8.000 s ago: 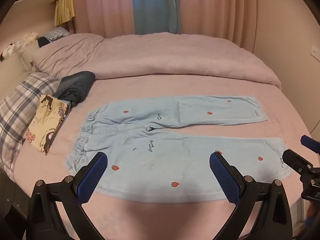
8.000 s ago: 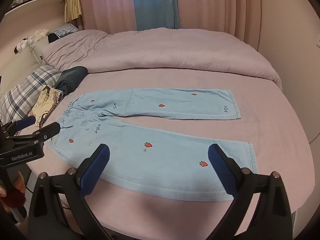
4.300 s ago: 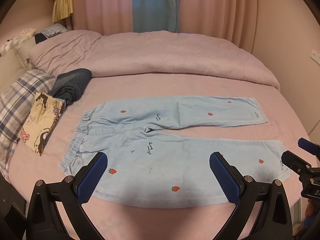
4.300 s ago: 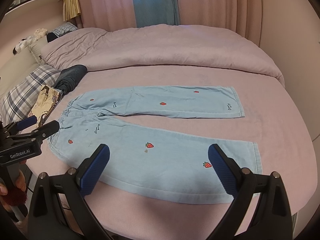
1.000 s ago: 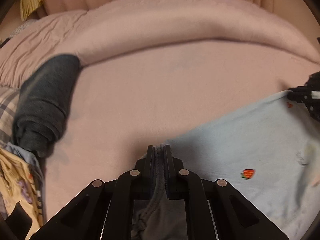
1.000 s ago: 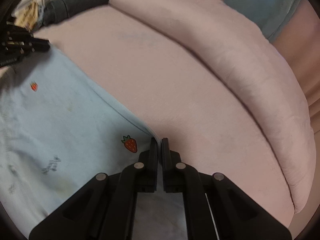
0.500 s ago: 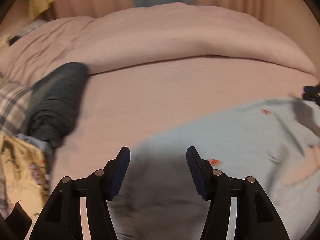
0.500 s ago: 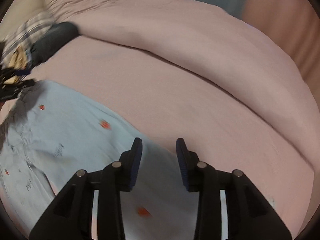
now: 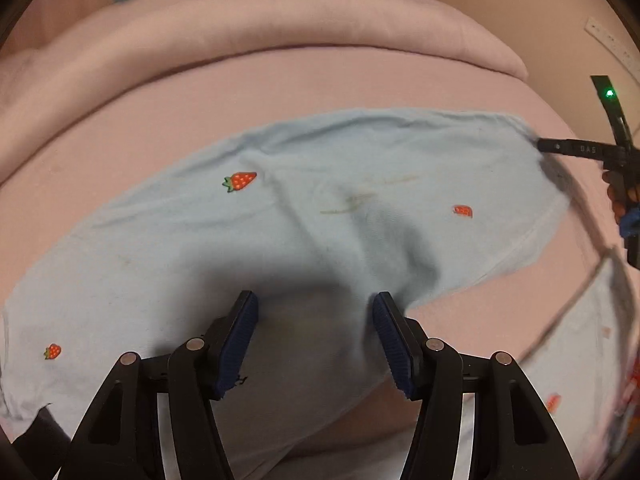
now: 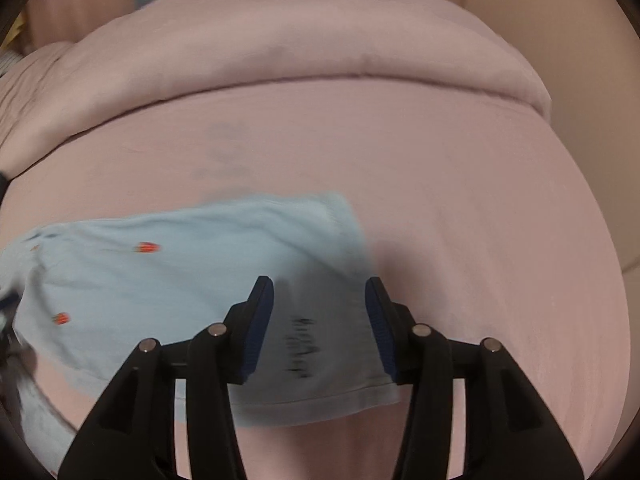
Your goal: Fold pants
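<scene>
Light blue pants [image 9: 360, 200] with red strawberries lie on the pink bed, one leg laid over the other. My left gripper [image 9: 314, 300] hovers open just above the cloth, its blue pads [image 9: 240, 332] apart with only loose fabric below them. My right gripper [image 10: 318, 282] is over the hem end of the pants [image 10: 180, 272], near black lettering [image 10: 300, 348]. Its jaws are opening and the pads touch nothing. The right gripper's black body [image 9: 576, 148] also shows at the right edge of the left wrist view, by the cloth's far corner.
A rolled pink duvet [image 9: 280, 40] runs along the back of the bed. Bare pink sheet [image 10: 440, 200] lies beyond and to the right of the hem. A person's fingers [image 9: 618, 200] hold the right tool. A wall socket strip [image 9: 608, 36] is at the far right.
A second ago both grippers were shut on the pants' edge. Both have let go, opened and swept sideways over the cloth, which now lies flat with one leg over the other.
</scene>
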{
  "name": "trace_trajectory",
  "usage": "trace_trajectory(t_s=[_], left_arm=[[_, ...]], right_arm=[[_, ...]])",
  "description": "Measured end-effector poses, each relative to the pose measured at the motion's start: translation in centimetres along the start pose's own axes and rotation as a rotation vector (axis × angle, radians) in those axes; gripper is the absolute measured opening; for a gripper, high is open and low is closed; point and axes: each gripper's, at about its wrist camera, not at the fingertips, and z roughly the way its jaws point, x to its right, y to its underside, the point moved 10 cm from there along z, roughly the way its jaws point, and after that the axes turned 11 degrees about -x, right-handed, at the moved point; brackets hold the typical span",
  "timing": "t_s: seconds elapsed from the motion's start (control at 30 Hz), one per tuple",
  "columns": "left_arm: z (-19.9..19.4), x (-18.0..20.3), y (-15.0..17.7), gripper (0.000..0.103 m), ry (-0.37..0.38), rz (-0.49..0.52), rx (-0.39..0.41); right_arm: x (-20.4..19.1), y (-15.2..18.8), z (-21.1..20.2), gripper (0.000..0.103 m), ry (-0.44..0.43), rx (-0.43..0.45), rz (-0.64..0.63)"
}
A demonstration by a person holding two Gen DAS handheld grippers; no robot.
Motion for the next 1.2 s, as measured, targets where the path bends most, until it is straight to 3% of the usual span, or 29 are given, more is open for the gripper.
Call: trace_trajectory(t_s=[0.1,0.17,0.27,0.37,0.47,0.53,0.63,0.67,0.73,0.8,0.87,0.9,0.97,1.03,1.1,1.17,1.2], left_arm=[[-0.5,0.9,0.9,0.06,0.038,-0.008,-0.009],[-0.7,0.4,1.0,0.06,0.083,-0.03,-0.032],[-0.9,1.4,1.6,0.06,0.065,-0.014,-0.056],[-0.9,2.1,1.4,0.06,0.048,0.0,-0.07],[-0.9,2.4,1.6,0.061,0.068,0.015,-0.078],[-1.0,2.4,1.6,0.063,0.066,0.041,-0.093],[-1.7,1.8,2.1,0.063,0.07,0.039,-0.127],[-2.3,1.4,2.3,0.063,0.065,0.036,-0.125],[-4.0,0.1,2.8,0.063,0.049,0.032,-0.08],[-5.5,-2.0,3.5,0.064,0.017,0.003,-0.043],[-5.9,-5.4,4.3,0.064,-0.045,-0.07,-0.035],[-5.9,-6.8,4.8,0.064,-0.057,-0.111,-0.038],[-5.8,-10.5,5.9,0.064,-0.098,-0.217,-0.037],[-5.1,-13.0,7.2,0.068,-0.123,-0.289,-0.046],[-4.5,-13.4,7.8,0.069,-0.091,-0.298,-0.03],[-4.6,-13.2,7.9,0.07,-0.106,-0.272,-0.023],[-4.7,-13.2,7.8,0.07,-0.105,-0.268,-0.027]], right_arm=[[2.0,-0.1,2.3,0.049,-0.041,-0.028,0.076],[2.3,-0.6,2.8,0.046,-0.076,-0.003,0.097],[1.0,-1.3,2.6,0.011,-0.095,0.02,0.048],[0.2,-1.9,1.6,0.008,-0.042,0.042,-0.004],[1.7,-3.1,0.5,0.008,-0.013,0.1,0.023],[2.7,-3.6,1.1,0.009,0.079,0.089,0.011],[2.2,-3.9,4.5,0.015,0.215,-0.033,-0.072],[1.8,-4.4,4.4,0.017,0.304,-0.007,-0.119],[1.3,-4.9,3.2,0.02,0.401,0.023,-0.127],[-0.3,-5.6,0.2,0.022,0.442,0.128,-0.125],[-4.3,-5.6,-2.2,0.029,0.312,0.217,-0.174],[-5.9,-5.3,-2.7,0.031,0.236,0.222,-0.194],[-11.6,-3.9,-3.4,0.029,-0.048,0.195,-0.263],[-15.5,-2.6,-3.5,0.029,-0.185,0.164,-0.325],[-19.9,-1.0,-3.4,0.029,-0.276,0.147,-0.421],[-23.9,1.0,-2.6,0.029,-0.344,0.112,-0.513],[-25.6,2.1,-1.1,0.029,-0.336,0.067,-0.571]])
